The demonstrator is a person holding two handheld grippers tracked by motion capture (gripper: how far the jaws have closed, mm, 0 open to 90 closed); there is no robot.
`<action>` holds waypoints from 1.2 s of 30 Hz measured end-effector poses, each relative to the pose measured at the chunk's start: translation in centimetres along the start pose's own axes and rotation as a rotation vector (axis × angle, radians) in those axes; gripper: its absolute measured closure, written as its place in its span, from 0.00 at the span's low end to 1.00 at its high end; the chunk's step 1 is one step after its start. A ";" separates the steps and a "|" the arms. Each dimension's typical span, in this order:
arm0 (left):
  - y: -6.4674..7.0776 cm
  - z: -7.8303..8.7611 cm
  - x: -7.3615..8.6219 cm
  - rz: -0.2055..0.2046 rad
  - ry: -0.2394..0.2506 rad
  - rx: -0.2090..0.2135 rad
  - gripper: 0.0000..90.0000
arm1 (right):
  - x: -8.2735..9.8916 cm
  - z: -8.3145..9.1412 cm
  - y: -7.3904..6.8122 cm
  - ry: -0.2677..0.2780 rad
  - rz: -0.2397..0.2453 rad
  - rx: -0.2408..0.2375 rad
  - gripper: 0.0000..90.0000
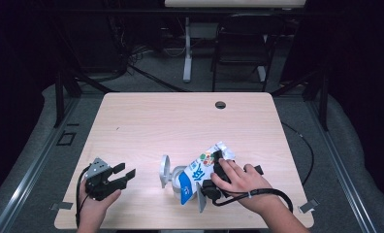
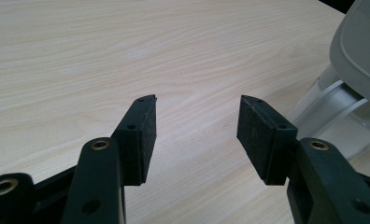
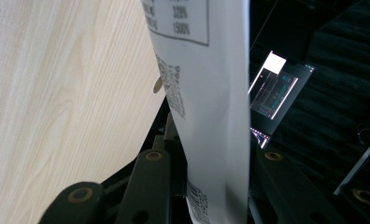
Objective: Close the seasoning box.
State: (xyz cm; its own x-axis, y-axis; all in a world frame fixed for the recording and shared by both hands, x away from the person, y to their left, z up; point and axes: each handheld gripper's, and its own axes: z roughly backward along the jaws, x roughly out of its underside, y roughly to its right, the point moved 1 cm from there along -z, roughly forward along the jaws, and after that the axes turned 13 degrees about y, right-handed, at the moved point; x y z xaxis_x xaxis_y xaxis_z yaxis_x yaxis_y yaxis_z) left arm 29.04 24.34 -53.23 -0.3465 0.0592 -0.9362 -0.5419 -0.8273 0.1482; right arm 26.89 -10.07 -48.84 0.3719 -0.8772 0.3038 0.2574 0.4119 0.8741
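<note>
A blue and white snack bag (image 1: 200, 171) lies tilted with its lower end over a clear round container (image 1: 173, 178). The container's grey lid (image 1: 165, 168) stands open on its left side. My right gripper (image 1: 216, 162), under the person's right hand, is shut on the bag's upper part. The bag's white printed back (image 3: 206, 70) runs up between the jaws of the right gripper (image 3: 206, 154). My left gripper (image 1: 125, 170) is open and holds nothing, a short way left of the container. Past the left gripper (image 2: 198, 105), the container (image 2: 337, 116) and lid (image 2: 360, 46) sit at the right.
The light wooden table (image 1: 180, 121) has a small cable hole (image 1: 220, 105) near its far edge. A dark chair (image 1: 243, 43) and a desk leg (image 1: 187, 48) stand beyond the table. A cable (image 1: 258, 194) trails from the right gripper.
</note>
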 end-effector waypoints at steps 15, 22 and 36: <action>-0.1 -0.1 0.1 0.001 -0.003 0.001 0.53 | 0.2 -0.1 -0.4 0.012 -0.064 -0.014 0.89; -0.1 -0.1 0.1 0.000 -0.005 0.000 0.53 | 0.3 -0.1 -0.4 0.020 -0.112 -0.031 0.93; -0.2 -0.1 0.2 -0.003 -0.008 -0.005 0.53 | 0.7 -0.1 -0.9 0.054 -0.292 -0.063 0.96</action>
State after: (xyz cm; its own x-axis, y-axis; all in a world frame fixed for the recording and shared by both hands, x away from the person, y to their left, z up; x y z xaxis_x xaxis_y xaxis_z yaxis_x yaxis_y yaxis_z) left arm 29.14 24.42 -53.45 -0.3509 0.0663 -0.9341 -0.5391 -0.8299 0.1436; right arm 27.02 -11.06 -49.43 0.3209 -0.9469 0.0212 0.4148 0.1607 0.8956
